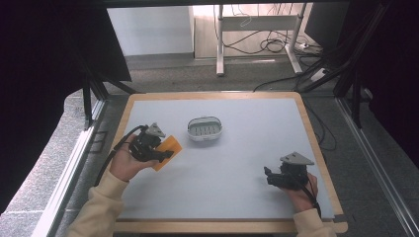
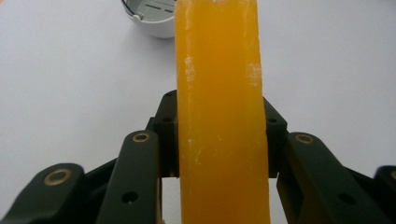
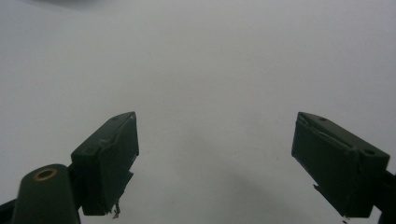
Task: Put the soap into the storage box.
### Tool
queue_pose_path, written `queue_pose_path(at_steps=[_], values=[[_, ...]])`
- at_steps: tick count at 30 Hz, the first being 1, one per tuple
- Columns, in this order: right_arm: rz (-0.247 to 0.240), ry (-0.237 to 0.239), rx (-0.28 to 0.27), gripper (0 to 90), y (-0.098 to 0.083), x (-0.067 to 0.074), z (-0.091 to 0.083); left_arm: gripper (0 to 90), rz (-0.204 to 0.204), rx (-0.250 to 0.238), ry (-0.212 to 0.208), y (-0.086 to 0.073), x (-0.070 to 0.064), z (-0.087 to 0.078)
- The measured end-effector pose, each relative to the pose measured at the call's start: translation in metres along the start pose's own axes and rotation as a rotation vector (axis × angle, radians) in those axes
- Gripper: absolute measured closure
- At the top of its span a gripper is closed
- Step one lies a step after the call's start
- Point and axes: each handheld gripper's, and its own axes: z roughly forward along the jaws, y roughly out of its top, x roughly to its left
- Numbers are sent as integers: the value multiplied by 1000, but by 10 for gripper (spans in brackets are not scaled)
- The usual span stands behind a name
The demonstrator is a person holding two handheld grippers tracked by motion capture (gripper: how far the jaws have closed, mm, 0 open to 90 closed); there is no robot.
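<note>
1. At the table's [image 1: 257, 163] left side, the left gripper [image 1: 167, 154] is clamped on an orange bar [image 1: 168, 150], likely soap; in the left gripper view its jaws press the bar [image 2: 222, 116] on both flat sides.

2. The bar sits at about 9 o'clock from the table's middle, held at the gripper's tip, near the table top; whether it touches the surface I cannot tell.

3. The bar's long axis runs straight out along the jaws, toward roughly 1 o'clock on the table.

4. The white dish [image 1: 204, 128] lies at about 2 o'clock from the bar, near it but clearly apart, with bare table between. In the left gripper view the dish [image 2: 152, 16] sits at about 11 o'clock from the bar's far end, so the bar points slightly to the right of it.

5. The dish's slotted floor looks bare, and its long axis runs 9 to 3 o'clock across the table.

6. My judgement: the coming move turns on swinging the bar a little leftward and laying it along the dish.

7. The right gripper [image 1: 268, 176] rests at 4 o'clock on the table, well apart from the dish; its jaws stand wide with nothing between them. The left hand [image 1: 129, 163] is plainly the nearer one.
</note>
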Motion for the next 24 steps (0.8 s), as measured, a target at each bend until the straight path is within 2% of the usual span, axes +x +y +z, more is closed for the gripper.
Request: queue_pose_path(at_steps=[24], values=[[-2, -1, 7, 149, -1, -1, 1, 621, 23, -14, -8, 20, 5, 2]])
